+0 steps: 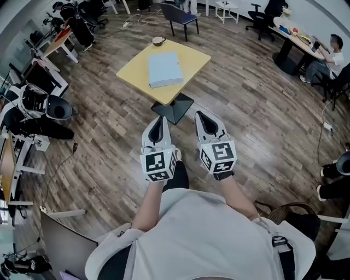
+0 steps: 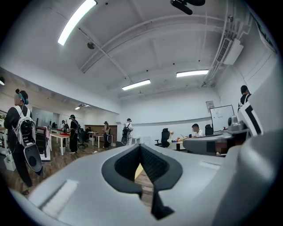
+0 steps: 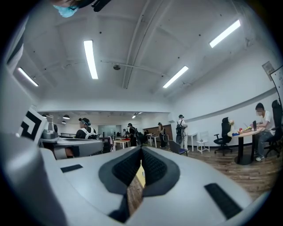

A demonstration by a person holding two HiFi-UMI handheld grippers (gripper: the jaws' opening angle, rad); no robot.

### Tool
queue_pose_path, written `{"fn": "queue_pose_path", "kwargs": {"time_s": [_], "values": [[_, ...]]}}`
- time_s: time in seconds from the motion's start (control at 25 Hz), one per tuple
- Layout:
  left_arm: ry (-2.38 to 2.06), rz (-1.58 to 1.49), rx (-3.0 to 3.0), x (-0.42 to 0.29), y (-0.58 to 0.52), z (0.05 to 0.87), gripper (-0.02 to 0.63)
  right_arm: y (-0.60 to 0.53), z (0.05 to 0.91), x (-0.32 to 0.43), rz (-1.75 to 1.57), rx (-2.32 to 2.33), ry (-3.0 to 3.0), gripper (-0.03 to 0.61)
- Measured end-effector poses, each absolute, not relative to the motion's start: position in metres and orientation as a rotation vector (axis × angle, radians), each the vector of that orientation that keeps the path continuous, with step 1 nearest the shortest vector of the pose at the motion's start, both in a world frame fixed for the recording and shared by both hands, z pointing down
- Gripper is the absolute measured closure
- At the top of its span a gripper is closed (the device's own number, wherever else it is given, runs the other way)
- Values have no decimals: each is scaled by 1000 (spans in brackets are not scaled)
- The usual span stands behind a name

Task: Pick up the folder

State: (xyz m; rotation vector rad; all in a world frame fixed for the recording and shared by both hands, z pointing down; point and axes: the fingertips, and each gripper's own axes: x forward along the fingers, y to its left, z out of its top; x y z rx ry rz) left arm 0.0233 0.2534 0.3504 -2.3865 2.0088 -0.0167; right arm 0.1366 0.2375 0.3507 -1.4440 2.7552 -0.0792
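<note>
A light blue folder lies flat on a small yellow square table ahead of me in the head view. My left gripper and right gripper are held side by side close to my body, level, pointing toward the table and well short of it. Both are shut with nothing between the jaws. In the left gripper view the closed left gripper leaves only a sliver of the yellow table visible. The right gripper view shows the right gripper shut the same way, with a strip of table showing.
A small cup stands at the table's far corner. The table's black base is on wooden floor. A dark chair stands beyond, desks and gear at the left, and a seated person at a desk on the right. Several people stand in the background.
</note>
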Motion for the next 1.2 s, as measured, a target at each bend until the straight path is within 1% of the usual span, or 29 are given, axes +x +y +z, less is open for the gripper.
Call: {"fn": "queue_pose_path", "kwargs": {"time_s": [0.32, 0.56, 0.88, 1.0, 1.2], "values": [[1980, 31, -2379, -52, 116, 340, 604, 105, 342, 60, -25, -1459, 2765, 566], [1953, 51, -2393, -95, 20, 327, 604, 6, 329, 21, -37, -1513, 2740, 566], [1951, 11, -2475, -139, -79, 348, 604, -90, 350, -30, -95, -1532, 2782, 566], [1952, -14, -2502, -146, -109, 361, 604, -118, 370, -38, -157, -1541, 2820, 566], [1979, -59, -2561, -142, -162, 393, 603, -170, 405, -30, -259, -1548, 2870, 566]]}}
